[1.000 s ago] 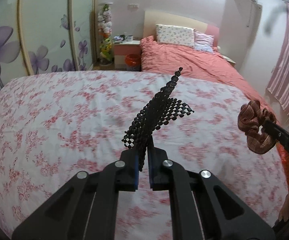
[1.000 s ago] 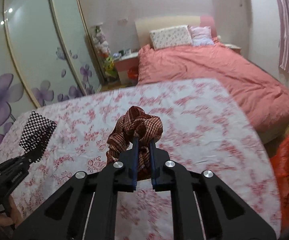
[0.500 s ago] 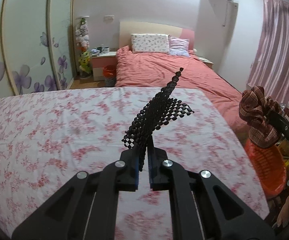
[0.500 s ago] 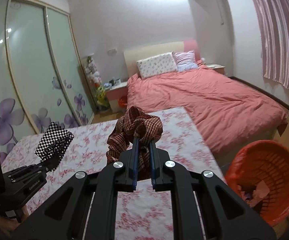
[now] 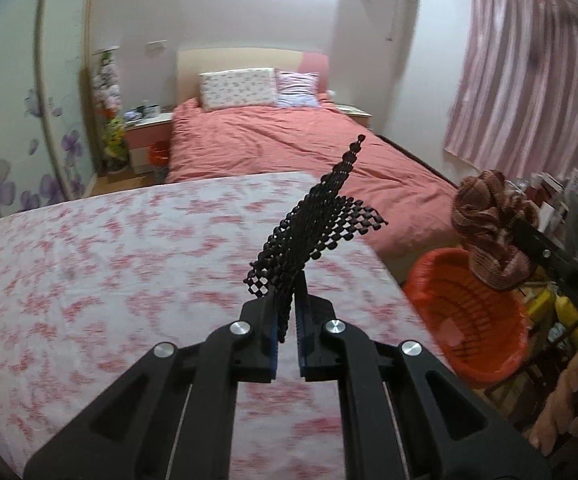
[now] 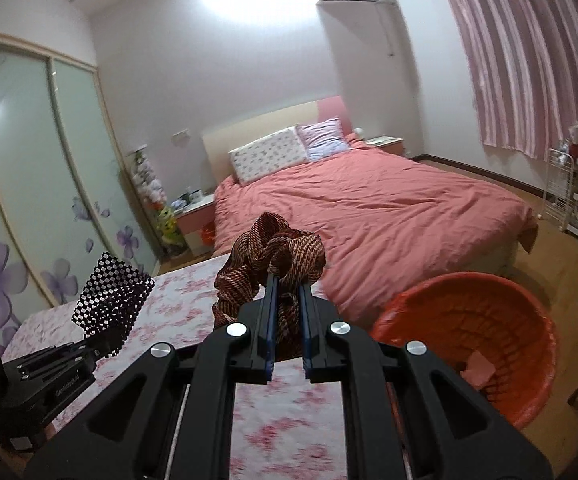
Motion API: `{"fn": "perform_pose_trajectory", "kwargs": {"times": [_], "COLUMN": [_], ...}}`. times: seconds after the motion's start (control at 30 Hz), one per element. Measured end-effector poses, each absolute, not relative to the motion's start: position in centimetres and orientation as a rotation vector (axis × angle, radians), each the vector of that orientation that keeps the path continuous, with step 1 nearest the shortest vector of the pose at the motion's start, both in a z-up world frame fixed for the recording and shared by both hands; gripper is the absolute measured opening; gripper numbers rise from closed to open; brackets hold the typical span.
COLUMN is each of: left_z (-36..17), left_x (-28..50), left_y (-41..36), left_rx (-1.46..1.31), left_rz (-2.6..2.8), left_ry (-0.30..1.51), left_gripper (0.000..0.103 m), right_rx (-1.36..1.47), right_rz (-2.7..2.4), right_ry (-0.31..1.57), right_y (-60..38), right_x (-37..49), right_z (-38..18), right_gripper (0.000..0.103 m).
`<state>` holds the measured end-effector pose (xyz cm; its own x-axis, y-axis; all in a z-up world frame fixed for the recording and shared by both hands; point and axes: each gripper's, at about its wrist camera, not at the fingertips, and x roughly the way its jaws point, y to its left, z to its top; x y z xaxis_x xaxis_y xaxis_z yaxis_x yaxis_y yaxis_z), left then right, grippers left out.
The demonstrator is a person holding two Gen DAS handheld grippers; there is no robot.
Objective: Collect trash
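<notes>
Since a second ago both tongs have swung away from the middle of the floral-sheeted bed (image 5: 101, 264) toward its corner, bringing an orange basket (image 6: 489, 320) on the floor beside the bed into view. The left tongs (image 5: 287, 320) are pressed together on a piece of black mesh (image 5: 317, 220) that stands up above the floral sheet. The right tongs (image 6: 287, 324) pinch a bunched brown patterned scrunchie (image 6: 273, 256), held up near the basket's rim, with a scrap of paper (image 6: 479, 364) lying inside the basket.
</notes>
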<state>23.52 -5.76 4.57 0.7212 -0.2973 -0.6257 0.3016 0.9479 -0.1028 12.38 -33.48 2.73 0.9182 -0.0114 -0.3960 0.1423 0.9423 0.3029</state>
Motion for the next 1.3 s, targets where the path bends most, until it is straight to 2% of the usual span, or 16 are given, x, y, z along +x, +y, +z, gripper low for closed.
{"fn": "perform_pose_trajectory", "kwargs": {"times": [0.37,0.6,0.63,0.7,0.77,0.83,0.9,1.03,1.07,1.17,1.23,1.3], "left_z": [2.4,-0.6,-1.2,-2.4,-3.7,-4.3,-4.8,-3.8,-3.3,-1.7,-0.8,0.4], "left_x": [22.5,23.1,23.3,23.8,24.0,24.2,24.4,24.1,23.6,21.6,20.3,18.8], "left_y": [-17.5,-24.7,-25.3,-26.2,-26.5,-26.1,-25.4,-23.4,-22.5,-19.7,-17.6,-15.2], "left_rx": [0.017,0.060,0.066,0.067,0.073,0.076,0.071,0.066,0.074,0.086,0.077,0.061], "left_rz": [-0.570,-0.673,-0.671,-0.674,-0.661,-0.649,-0.626,-0.586,-0.567,-0.506,-0.464,-0.404], "left_ry": [0.739,0.815,0.829,0.865,0.892,0.905,0.914,0.883,0.854,0.770,0.721,0.667], "left_gripper": [0.008,0.010,0.012,0.027,0.035,0.038,0.041,0.046,0.051,0.066,0.074,0.087], "right_rx": [0.417,0.476,0.486,0.508,0.506,0.498,0.486,0.430,0.383,0.269,0.182,0.138], "right_rz": [-0.260,-0.327,-0.322,-0.314,-0.311,-0.315,-0.322,-0.357,-0.382,-0.408,-0.440,-0.480], "right_ry": [0.369,0.417,0.430,0.456,0.475,0.480,0.485,0.464,0.451,0.404,0.379,0.366], "right_y": [-40.7,-45.0,-45.5,-46.2,-46.4,-46.3,-45.9,-45.6,-44.9,-43.3,-41.6,-40.7], "right_x": [10.8,11.6,11.6,11.8,11.9,11.5,11.0,10.1,9.6,8.2,6.9,5.8], "right_z": [0.8,-1.8,-2.2,-3.1,-3.6,-3.7,-3.7,-3.0,-2.4,-1.1,-0.2,0.3], "right_gripper": [0.010,0.012,0.017,0.022,0.039,0.049,0.055,0.081,0.088,0.100,0.101,0.101]}}
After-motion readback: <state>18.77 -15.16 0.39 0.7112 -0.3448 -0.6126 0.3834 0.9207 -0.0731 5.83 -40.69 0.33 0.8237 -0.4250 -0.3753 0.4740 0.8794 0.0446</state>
